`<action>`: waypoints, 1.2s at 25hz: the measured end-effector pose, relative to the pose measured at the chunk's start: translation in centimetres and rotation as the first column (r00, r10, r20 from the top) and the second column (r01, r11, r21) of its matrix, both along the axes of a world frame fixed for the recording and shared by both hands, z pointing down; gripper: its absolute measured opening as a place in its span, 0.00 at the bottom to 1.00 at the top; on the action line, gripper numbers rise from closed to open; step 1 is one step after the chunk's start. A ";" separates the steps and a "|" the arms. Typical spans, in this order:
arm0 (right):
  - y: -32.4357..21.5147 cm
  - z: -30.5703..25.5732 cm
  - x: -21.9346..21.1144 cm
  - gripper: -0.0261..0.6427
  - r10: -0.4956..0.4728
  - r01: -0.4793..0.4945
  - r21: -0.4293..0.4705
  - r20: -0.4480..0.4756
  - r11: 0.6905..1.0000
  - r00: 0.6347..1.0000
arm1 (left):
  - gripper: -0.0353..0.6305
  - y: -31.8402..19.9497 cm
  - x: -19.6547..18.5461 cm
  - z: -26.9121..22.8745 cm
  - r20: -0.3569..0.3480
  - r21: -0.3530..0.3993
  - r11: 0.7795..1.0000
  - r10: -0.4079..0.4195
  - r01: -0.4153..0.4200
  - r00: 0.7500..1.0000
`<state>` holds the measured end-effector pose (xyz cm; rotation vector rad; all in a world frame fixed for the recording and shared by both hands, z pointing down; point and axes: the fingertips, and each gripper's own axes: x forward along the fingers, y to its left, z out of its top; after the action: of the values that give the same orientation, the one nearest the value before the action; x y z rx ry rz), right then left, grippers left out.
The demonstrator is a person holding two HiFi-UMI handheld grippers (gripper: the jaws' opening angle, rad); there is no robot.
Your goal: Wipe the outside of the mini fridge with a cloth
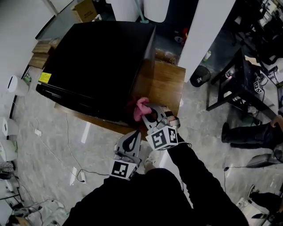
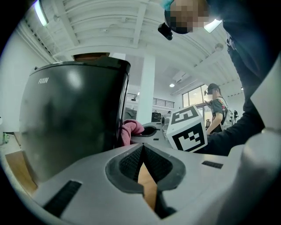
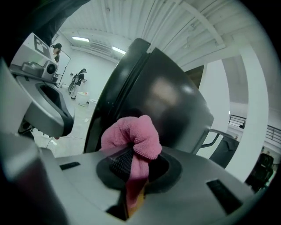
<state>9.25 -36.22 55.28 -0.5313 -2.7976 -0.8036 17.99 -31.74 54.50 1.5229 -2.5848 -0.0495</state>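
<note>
A black mini fridge (image 1: 95, 64) stands on a wooden table (image 1: 163, 86); it fills the left gripper view (image 2: 74, 118) and rises behind the jaws in the right gripper view (image 3: 158, 96). My right gripper (image 1: 148, 115) is shut on a pink cloth (image 1: 140, 108), which bunches above the jaws (image 3: 131, 138) against the fridge's right side near its front corner. My left gripper (image 1: 128, 142) hangs lower, in front of the table edge, jaws shut with nothing between them (image 2: 142, 169). The cloth (image 2: 131, 131) shows past it beside the fridge.
A black metal chair (image 1: 236, 86) stands to the right. A white pillar (image 1: 201, 31) rises behind the table. Cardboard boxes (image 1: 84, 9) sit at the far left. Cables run over the tiled floor (image 1: 57, 145). A person's shoe (image 1: 245, 134) shows at right.
</note>
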 end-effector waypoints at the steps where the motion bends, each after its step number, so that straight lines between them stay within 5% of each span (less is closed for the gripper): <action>1: 0.0 1.2 -0.1 0.10 -0.002 0.002 -0.011 -0.010 1.000 1.000 | 0.06 0.0 -0.2 0.9 -0.016 -0.007 1.000 -0.011 0.010 1.000; 12: -0.4 13.8 -1.3 0.10 0.019 -0.032 -0.078 -0.169 0.996 0.985 | 0.06 -0.3 -2.3 9.7 -0.118 -0.125 0.992 -0.042 0.027 0.992; 22: -0.1 23.9 -1.3 0.11 0.026 -0.044 -0.035 -0.399 0.998 0.917 | 0.06 -1.0 -1.9 13.0 -0.161 -0.204 0.979 -0.027 -0.007 0.987; 25: -1.2 23.0 -1.1 0.11 0.042 -0.073 -0.065 -0.392 0.995 0.919 | 0.06 -2.0 -1.5 12.3 -0.162 -0.200 0.980 -0.009 -0.024 0.987; 30: -6.7 13.7 -0.3 0.11 0.132 -0.179 -0.188 -0.238 0.966 0.962 | 0.06 -6.1 -0.9 5.5 -0.087 -0.097 0.994 0.034 -0.042 0.996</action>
<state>8.93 -42.91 68.94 -0.3960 -2.6851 -0.3935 17.11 -37.85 59.98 1.5009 -2.4531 0.0174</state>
